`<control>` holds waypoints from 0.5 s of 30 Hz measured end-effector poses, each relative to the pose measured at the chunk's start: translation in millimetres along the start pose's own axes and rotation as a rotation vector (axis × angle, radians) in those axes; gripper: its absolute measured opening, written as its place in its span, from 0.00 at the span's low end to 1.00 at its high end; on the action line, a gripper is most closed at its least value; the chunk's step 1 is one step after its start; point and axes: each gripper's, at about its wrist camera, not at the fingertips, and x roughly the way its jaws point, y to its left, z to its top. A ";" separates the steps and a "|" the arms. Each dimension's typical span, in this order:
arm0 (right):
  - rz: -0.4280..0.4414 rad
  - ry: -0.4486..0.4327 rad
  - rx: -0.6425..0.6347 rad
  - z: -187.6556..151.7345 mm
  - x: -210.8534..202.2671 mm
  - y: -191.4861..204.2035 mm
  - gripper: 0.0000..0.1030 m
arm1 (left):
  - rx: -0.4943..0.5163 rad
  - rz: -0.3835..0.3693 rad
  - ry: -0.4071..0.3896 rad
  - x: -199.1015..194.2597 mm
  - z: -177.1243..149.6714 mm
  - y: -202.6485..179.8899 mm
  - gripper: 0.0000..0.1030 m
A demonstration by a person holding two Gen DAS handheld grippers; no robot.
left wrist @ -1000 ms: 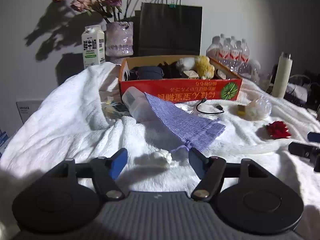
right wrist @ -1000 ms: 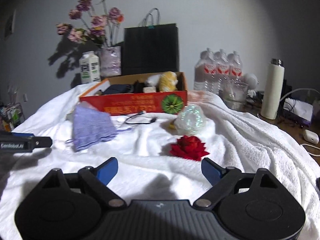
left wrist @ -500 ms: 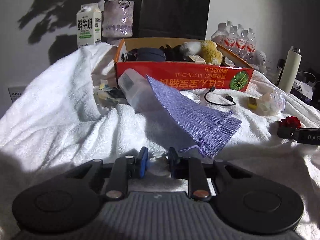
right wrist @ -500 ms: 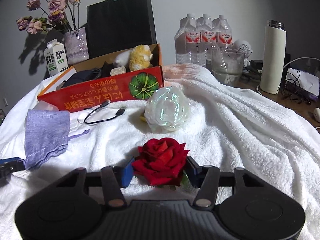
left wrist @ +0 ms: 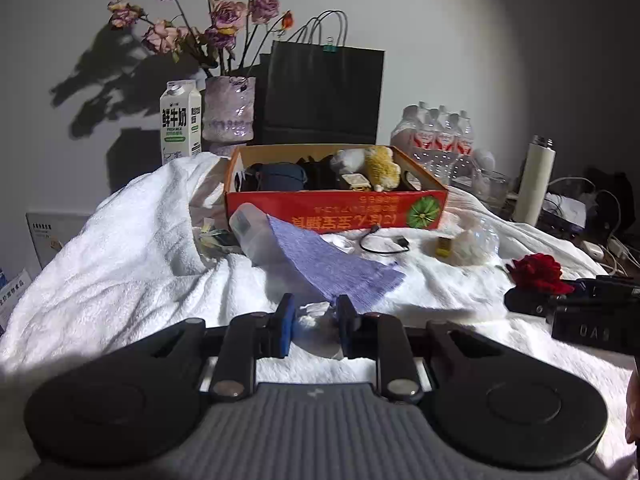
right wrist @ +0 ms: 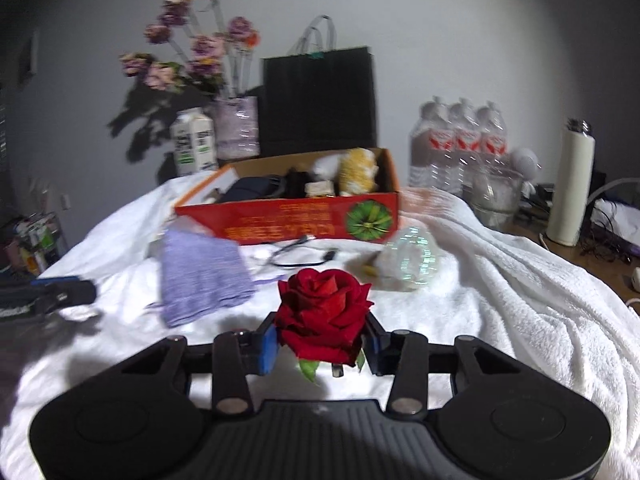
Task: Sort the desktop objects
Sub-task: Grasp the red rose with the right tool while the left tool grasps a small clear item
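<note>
On the white towel-covered desk, listed from left to right:

Milk carton (left wrist: 180,122): upright at the far left rear, against the wall, touching the vase's left side.
Vase (left wrist: 229,109): pale lilac, holding dried purple flowers (left wrist: 222,20); stands behind the box.
Black paper bag (left wrist: 322,94): upright behind the box, just right of the vase.
Left gripper (left wrist: 314,322): jaws drawn close on a small white crumpled object (left wrist: 311,314), blue pads at either side of it; what the object is cannot be told.
Purple pouch (left wrist: 335,268): woven cloth, lying on the towel (left wrist: 120,248) just beyond the left gripper, its far end draped over a clear plastic container (left wrist: 252,232).
Red cardboard box (left wrist: 336,210): open-topped, centre rear; contains a dark blue item, a yellow plush toy (left wrist: 382,168) and other small things.
Black cable (left wrist: 384,242): looped, in front of the box.
Iridescent clear ball (right wrist: 412,260): on the towel before the box's right corner.
Right gripper (right wrist: 320,346): jaws clamped on a red rose (right wrist: 324,312), bloom pointing up between the pads, raised clear of the towel.
Water bottles (right wrist: 460,148): shrink-wrapped pack, right rear.
Glass jar (right wrist: 496,196): just in front of the bottles.
White flask (right wrist: 570,184): upright at the far right.
</note>
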 end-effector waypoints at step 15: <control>0.079 -0.093 -0.164 -43.9 -87.4 64.6 0.40 | 0.067 -0.029 -0.023 -62.1 -40.1 -26.3 0.22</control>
